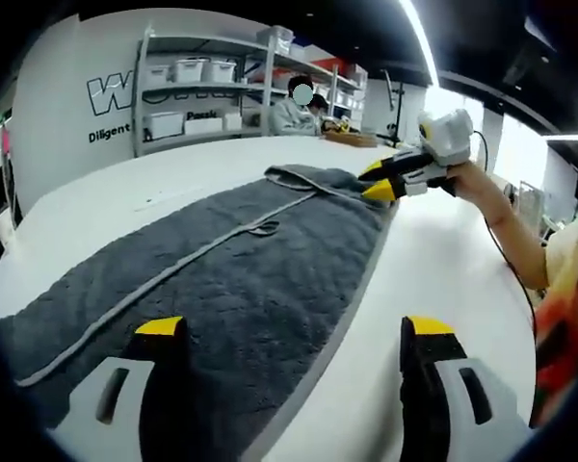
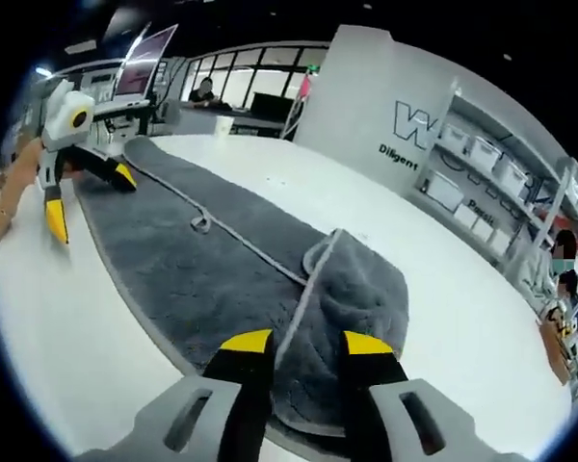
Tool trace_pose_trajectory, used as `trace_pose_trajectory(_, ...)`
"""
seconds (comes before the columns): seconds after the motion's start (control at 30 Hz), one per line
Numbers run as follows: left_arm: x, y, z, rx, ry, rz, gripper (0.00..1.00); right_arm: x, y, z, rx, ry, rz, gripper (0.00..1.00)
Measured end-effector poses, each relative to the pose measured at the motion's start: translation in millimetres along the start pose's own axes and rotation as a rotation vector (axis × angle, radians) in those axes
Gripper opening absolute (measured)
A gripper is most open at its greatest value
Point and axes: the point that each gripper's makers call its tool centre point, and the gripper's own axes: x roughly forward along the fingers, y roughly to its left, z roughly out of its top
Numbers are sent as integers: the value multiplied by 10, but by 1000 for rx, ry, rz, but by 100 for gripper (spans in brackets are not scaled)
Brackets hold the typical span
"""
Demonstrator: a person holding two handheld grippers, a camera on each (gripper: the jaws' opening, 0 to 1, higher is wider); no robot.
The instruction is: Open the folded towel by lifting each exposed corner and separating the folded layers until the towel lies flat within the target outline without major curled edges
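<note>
Long dark grey terry towel [image 1: 241,279] w/ pale grey hem lies along white table [image 1: 443,279], far end folded back on itself. L gripper [image 1: 294,332]: yellow-tipped jaws wide apart, empty, over near end. R gripper [image 2: 306,343]: jaws apart, astride folded flap's edge, not clamped. Metal shelving w/ white bins [image 1: 188,72] behind; seated person [image 1: 297,111] beyond table.

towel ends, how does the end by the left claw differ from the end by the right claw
The towel end by the left claw lies flat in a single layer; the end by the right claw has a flap folded back, its edge curled. The left claw is open wide astride its end; the right claw's jaws sit closer together at the fold. Both ends are the same dark grey cloth with light edging.
</note>
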Motion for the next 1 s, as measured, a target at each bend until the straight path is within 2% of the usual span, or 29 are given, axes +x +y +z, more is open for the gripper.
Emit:
trace_pose_trajectory(0.17, -3, 6, -16, -2, 6, 3, 88, 52, 66, -53, -21, 19, 28, 9)
trace_pose_trajectory(0.33, -19, -8, 20, -4, -10, 2, 87, 108, 74, -208, -32, 66, 39, 10)
trace_pose_trajectory(0.53, -14, -50, 32, -6, -15, -15, 86, 128, 104, -243, -24, 49, 56, 2)
trace_pose_trajectory(0.67, -14, -57, 23, -7, -12, -18, 86, 117, 93, -241, -17, 37, 58, 1)
trace_pose_trajectory(0.8, -16, -47, 17, -8, -10, -14, 85, 50, 18, -267, 17, 22, 31, 0)
trace_pose_trajectory(1.0, -10, -51, 15, -10, -9, -16, 85, -63, -127, -156, 66, -53, -27, 0)
